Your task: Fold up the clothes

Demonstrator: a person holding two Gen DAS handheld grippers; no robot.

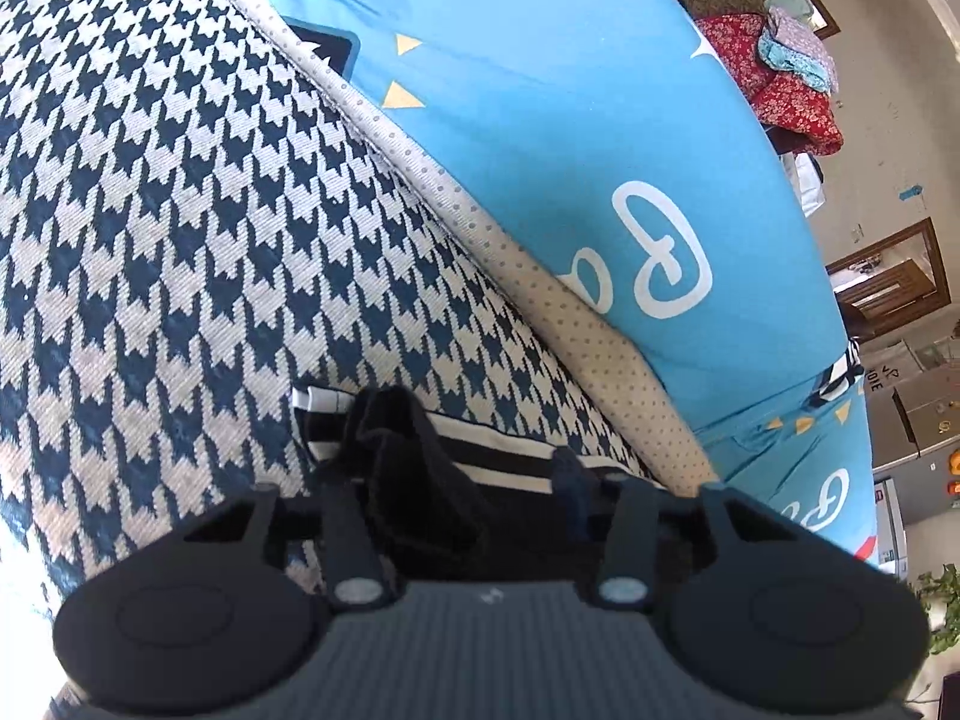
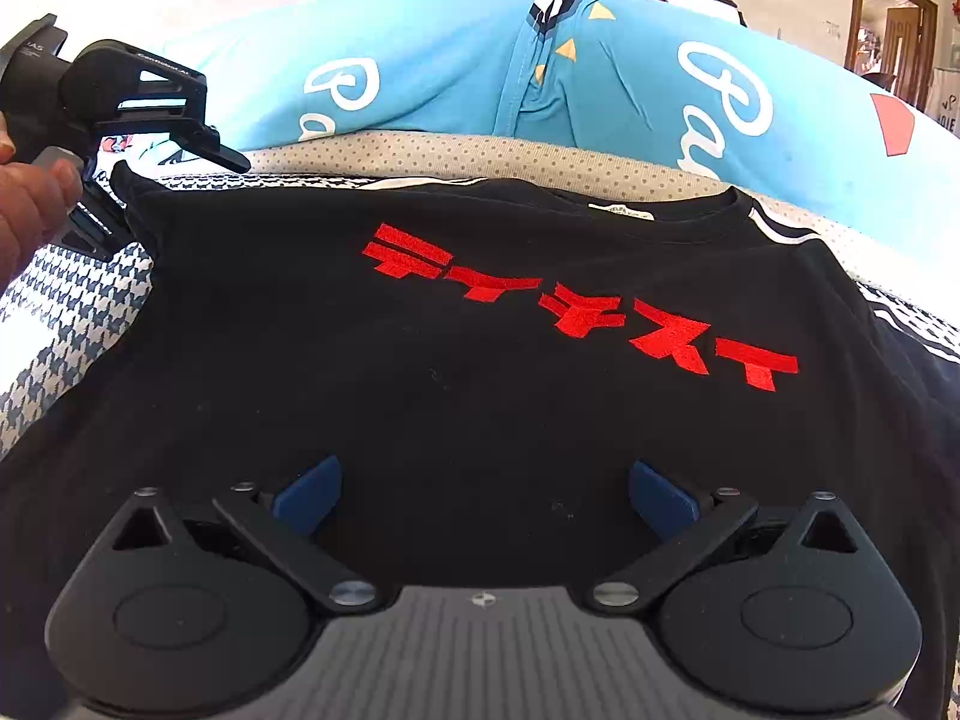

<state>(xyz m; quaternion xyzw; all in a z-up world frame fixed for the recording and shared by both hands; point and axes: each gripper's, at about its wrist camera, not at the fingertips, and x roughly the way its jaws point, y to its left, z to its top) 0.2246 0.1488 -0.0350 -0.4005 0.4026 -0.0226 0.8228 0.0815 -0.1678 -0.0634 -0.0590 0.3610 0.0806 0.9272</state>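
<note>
We see the black shirt (image 2: 480, 324) spread on the houndstooth blanket (image 2: 66, 312). Our left gripper (image 2: 129, 204) pinches the shirt's far-left corner; our right gripper (image 2: 486, 498) hovers spread above its near hem.

Black t-shirt (image 2: 480, 360) (red lettering) lies beneath the open right tool (image 2: 483, 498).

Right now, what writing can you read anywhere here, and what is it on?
"Pa": white script on the blue bedsheet, the rest cut off.
Red Japanese characters on the black T-shirt: sharp, but I cannot transcribe them surely.
Neck label: too small to read.
</note>
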